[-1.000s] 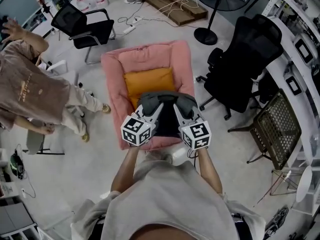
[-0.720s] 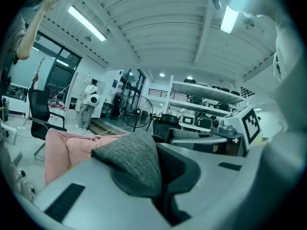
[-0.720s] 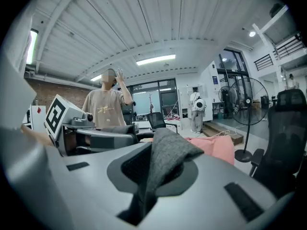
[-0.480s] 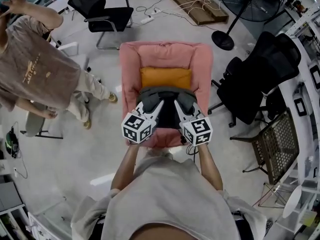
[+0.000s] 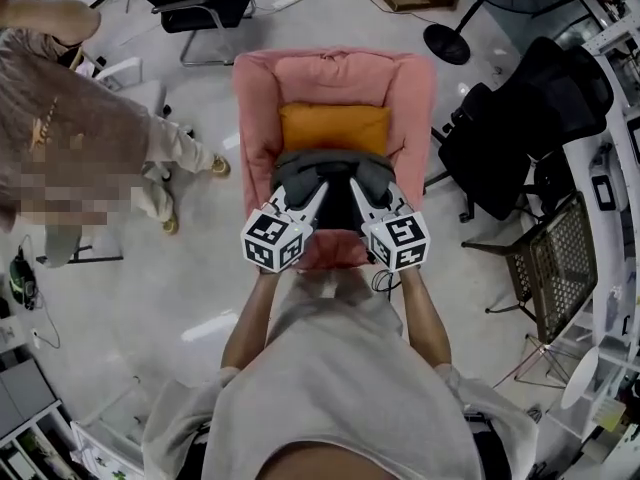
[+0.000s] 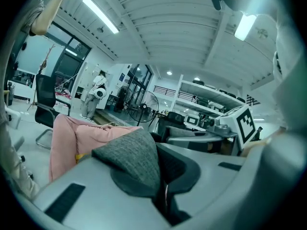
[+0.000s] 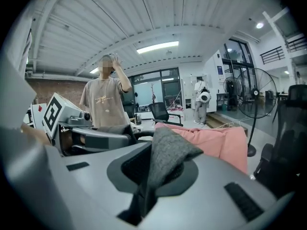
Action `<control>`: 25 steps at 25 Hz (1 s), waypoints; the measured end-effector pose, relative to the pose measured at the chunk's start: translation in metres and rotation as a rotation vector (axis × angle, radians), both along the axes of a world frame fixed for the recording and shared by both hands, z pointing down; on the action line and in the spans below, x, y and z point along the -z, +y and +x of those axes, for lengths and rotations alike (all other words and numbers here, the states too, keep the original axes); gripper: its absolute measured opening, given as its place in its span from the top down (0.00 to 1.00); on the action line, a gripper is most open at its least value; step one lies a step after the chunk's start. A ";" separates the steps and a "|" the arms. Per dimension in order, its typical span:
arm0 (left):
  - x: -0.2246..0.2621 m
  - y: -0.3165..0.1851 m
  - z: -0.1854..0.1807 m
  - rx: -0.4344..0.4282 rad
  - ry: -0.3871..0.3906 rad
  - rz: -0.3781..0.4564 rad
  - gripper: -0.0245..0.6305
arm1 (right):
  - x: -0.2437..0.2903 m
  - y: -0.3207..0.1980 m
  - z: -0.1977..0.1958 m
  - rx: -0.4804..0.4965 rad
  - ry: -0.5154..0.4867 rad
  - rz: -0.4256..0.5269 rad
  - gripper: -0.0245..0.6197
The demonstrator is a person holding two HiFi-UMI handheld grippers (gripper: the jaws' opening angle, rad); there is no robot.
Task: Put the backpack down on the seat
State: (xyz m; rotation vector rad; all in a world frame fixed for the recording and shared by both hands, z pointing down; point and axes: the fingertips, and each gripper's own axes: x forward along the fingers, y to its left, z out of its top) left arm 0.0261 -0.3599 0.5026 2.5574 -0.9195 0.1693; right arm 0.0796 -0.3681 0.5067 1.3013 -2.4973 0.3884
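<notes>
Left gripper (image 5: 317, 186) and right gripper (image 5: 356, 186) each clamp the grey backpack (image 5: 335, 164) — held over the pink seat (image 5: 256, 108).

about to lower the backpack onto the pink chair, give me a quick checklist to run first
1. Jaws of the left gripper clamped on the backpack fabric: ok.
2. Jaws of the right gripper clamped on it: ok.
3. Load lined up over the pink armchair: ok, it hangs above the front of the seat.
4. Seat under it free: cannot tell, the load hides it; an orange cushion lies just behind.
5. The bystander apart from the armchair: ok, standing off to its left.
6. Load touching the seat: cannot tell.
</notes>
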 end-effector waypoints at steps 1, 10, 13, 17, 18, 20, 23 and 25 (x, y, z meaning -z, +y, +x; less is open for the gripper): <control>-0.004 -0.001 0.001 -0.001 -0.003 -0.008 0.93 | -0.004 -0.001 0.002 0.000 -0.003 -0.007 0.92; -0.047 -0.004 0.021 0.038 -0.037 -0.117 0.93 | -0.047 -0.004 0.022 0.044 -0.029 -0.107 0.92; -0.057 -0.009 0.027 0.052 -0.041 -0.140 0.93 | -0.058 -0.010 0.029 0.051 -0.037 -0.126 0.92; -0.075 -0.014 0.030 0.068 -0.043 -0.179 0.93 | -0.076 -0.015 0.033 0.059 -0.045 -0.159 0.92; -0.081 -0.014 0.031 0.069 -0.046 -0.190 0.93 | -0.082 -0.015 0.034 0.060 -0.047 -0.171 0.92; -0.091 -0.013 0.034 0.071 -0.055 -0.208 0.93 | -0.094 -0.014 0.038 0.062 -0.051 -0.195 0.92; -0.106 -0.015 0.035 0.082 -0.060 -0.234 0.93 | -0.109 -0.014 0.039 0.067 -0.053 -0.224 0.92; -0.116 -0.018 0.035 0.087 -0.065 -0.255 0.93 | -0.119 -0.017 0.040 0.071 -0.056 -0.243 0.92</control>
